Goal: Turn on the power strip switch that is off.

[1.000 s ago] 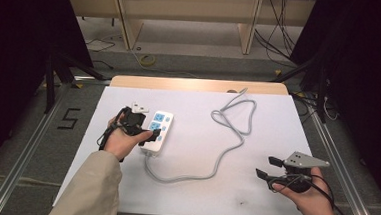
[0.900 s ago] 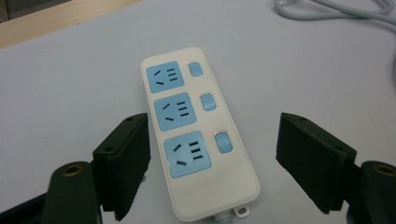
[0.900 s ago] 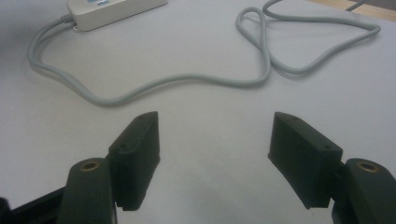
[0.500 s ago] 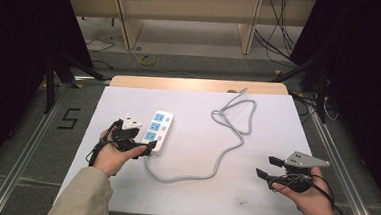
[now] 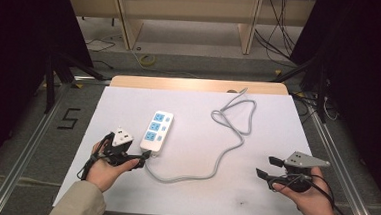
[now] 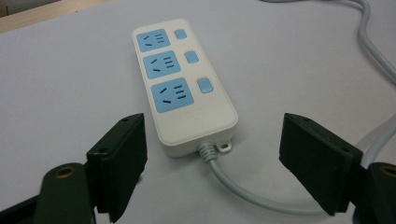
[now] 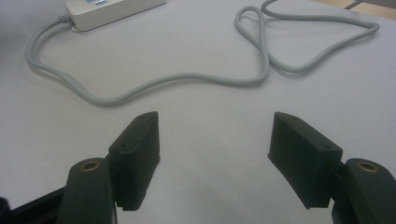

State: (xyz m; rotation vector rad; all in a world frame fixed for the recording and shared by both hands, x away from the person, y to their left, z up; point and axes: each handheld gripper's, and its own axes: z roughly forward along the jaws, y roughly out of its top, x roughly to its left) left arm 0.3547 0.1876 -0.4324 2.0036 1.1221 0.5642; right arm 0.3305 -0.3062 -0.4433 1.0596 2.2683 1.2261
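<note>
A white power strip (image 5: 157,131) with three blue sockets lies left of centre on the white table (image 5: 287,128). Its grey cable (image 5: 223,157) runs from its near end to the right, loops and goes off the far edge. My left gripper (image 5: 143,158) is open just short of the strip's near end. In the left gripper view the strip (image 6: 182,88) lies ahead of the left gripper (image 6: 212,140), with nothing between its jaws. My right gripper (image 5: 265,167) is open over bare table at the front right. In the right gripper view, the cable (image 7: 187,79) runs ahead of that gripper (image 7: 215,126).
A wooden strip (image 5: 180,83) borders the table's far edge. Metal rails run along both sides, and a "5" mark (image 5: 70,117) is on the floor at left. Wooden shelving and loose wires stand behind the table.
My left gripper has drawn back from the power strip toward the person and now sits just short of its near end. The strip and the right gripper have stayed put.
</note>
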